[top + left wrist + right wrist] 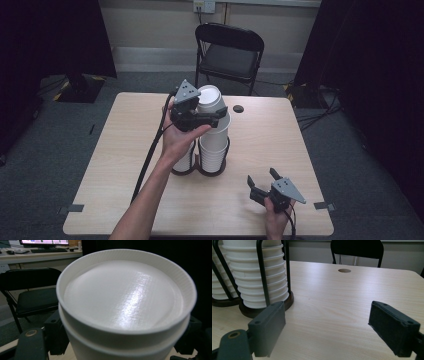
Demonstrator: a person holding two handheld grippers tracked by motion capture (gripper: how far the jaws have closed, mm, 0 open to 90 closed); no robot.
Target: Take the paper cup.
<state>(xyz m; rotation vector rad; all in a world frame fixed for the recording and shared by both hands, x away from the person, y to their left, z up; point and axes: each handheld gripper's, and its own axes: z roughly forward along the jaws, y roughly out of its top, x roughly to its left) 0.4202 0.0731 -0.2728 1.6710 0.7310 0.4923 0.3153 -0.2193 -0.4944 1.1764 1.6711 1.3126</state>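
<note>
While the left gripper (216, 116) jaws are closed on the top cups (125, 302) of the stack (212, 145), these are best lifted straight upward; the right gripper (264, 182) jaws rest wide open, holding nothing, above the counter (280, 135).

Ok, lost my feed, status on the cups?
Left gripper clamped on top cup of stack. Right gripper open, idle on table. Nothing in the way.

White cups (214, 127), black rack (200, 167)
</note>
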